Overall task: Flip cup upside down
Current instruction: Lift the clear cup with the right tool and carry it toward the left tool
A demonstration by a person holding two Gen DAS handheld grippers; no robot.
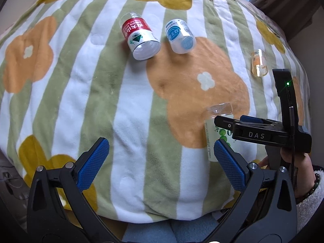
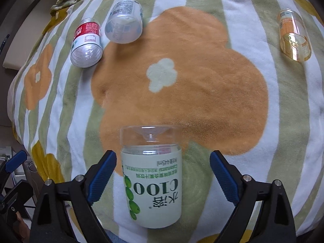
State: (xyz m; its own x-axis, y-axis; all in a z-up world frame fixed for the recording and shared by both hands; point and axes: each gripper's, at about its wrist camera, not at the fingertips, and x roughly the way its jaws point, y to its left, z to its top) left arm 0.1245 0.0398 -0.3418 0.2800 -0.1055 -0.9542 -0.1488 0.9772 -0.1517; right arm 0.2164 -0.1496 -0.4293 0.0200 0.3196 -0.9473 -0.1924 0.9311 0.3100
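Standing base-up on the flowered blanket point(image 2: 202, 93), the green-label cup point(image 2: 150, 174) rested between the spread fingers of the right gripper point(image 2: 163, 178), its printed label reading upside down and its clear bottom facing the ceiling. The blue pads point(image 2: 103, 176) stood wide on both sides of the cup, with a gap at each wall, so nothing was gripped. From the left wrist view the same cup point(image 1: 210, 133) showed partly behind the right gripper point(image 1: 243, 123), which reached in from the right, and the person's hand point(image 1: 291, 162) held its handle.

The left gripper point(image 1: 160, 164) hung to the left of the green-label cup with its jaws wide apart and only blanket point(image 1: 131, 105) between them.

Beyond the green-label cup, across the big orange flower, two more cups lay on their sides close together: a red-label cup point(image 2: 87, 44) and just right of it a blue-label cup point(image 2: 124, 23), both open mouths turned toward the cameras. Well away to the far right of the green-label cup lay an orange-tinted cup point(image 2: 293, 36), also on its side.
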